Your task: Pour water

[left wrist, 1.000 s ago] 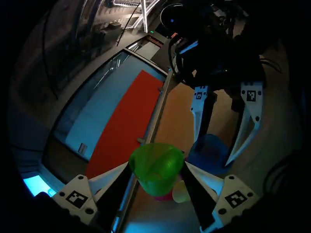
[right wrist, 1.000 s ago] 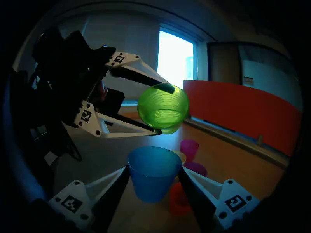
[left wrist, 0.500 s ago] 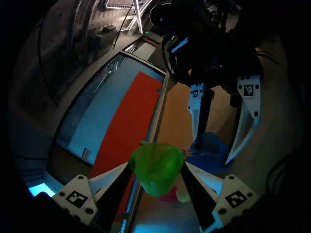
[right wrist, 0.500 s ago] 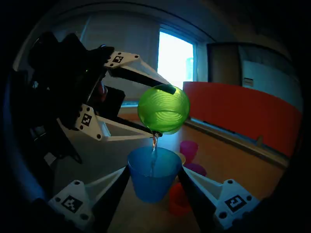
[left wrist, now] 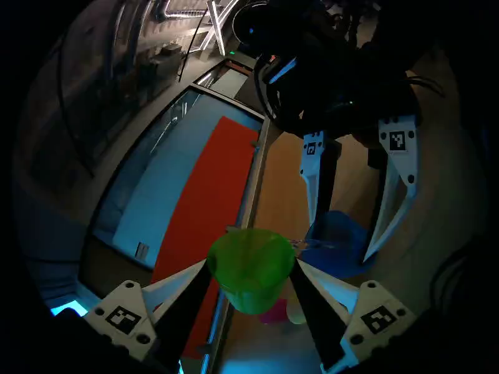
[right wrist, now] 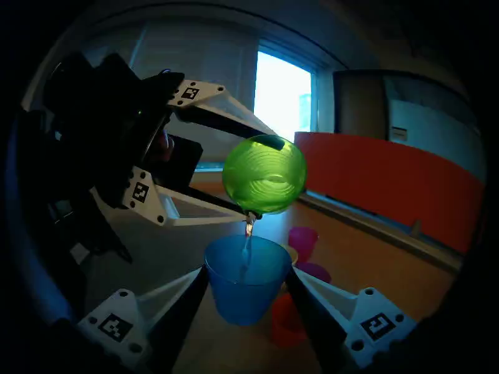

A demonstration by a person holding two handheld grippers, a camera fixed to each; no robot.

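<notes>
While the green cup (right wrist: 264, 174) tilts, water (right wrist: 247, 242) trickles into the blue cup (right wrist: 245, 292).

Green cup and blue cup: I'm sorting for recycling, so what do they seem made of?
Green cup: probably translucent plastic with a glossy finish; light glows through it and ringed ridges show inside. Blue cup: likely similar plastic, with a smoother, slightly translucent wall; tinted glass can't be ruled out.

In the right gripper view, the left gripper (right wrist: 262, 179) reaches in from the upper left. It is rolled onto its side with one finger above the other, jaws closed on a tipped green cup (right wrist: 264, 163). Just below, the right gripper (right wrist: 247, 274) points forward, jaws clamped on an upright blue cup (right wrist: 246, 299).
</notes>
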